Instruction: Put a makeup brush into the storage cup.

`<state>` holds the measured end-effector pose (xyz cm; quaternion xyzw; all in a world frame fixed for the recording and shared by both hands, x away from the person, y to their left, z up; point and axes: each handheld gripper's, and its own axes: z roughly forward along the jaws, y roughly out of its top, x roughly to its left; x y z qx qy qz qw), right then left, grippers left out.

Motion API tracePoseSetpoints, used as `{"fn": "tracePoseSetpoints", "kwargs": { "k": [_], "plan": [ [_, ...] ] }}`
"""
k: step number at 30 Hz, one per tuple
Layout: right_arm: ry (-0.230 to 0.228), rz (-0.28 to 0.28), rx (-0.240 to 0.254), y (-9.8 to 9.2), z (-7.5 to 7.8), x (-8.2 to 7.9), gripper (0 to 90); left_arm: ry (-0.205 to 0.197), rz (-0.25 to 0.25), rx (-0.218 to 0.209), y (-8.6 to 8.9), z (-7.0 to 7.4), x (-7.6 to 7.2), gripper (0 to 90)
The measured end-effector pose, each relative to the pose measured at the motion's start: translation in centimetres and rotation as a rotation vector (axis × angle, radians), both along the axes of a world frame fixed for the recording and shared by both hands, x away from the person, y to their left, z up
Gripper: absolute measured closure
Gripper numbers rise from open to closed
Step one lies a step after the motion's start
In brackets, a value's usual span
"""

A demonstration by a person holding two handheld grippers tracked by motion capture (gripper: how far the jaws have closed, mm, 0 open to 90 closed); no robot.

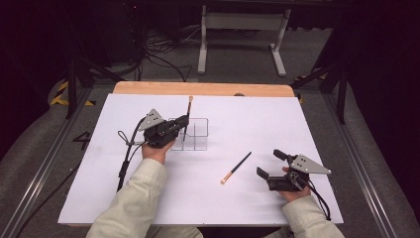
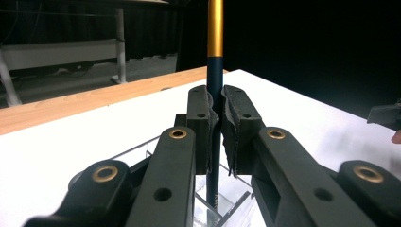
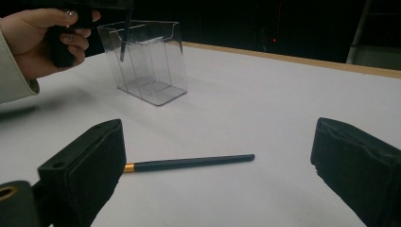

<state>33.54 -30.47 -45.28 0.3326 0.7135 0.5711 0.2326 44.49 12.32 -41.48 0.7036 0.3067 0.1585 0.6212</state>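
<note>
The left gripper (image 1: 182,123) has its jaws closed tight on a dark brush (image 2: 215,94) with a gold band, holding it upright; the handle's lower end dips into a clear plastic holder (image 1: 195,134) just below the jaws. Faint print runs along the handle near its foot, too small to read. A second brush (image 1: 236,168) lies flat on the white desk (image 1: 257,119), just ahead of the right gripper (image 1: 270,164), whose jaws stand wide apart and hold nothing.
</note>
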Motion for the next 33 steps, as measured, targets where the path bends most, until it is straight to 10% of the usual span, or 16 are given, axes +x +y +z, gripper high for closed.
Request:
{"fn": "tracePoseSetpoints", "kwargs": {
  "k": [13,33],
  "plan": [
    [0.007,0.019,0.026,-0.1,0.2,-0.1,1.6,0.042,-0.051,-0.016,0.7,1.1,-0.9,23.0],
    [0.024,0.054,0.066,-0.6,1.5,-1.2,0.2,0.009,-0.089,0.045,4.9,3.2,-5.8,12.4]
  ]
}}
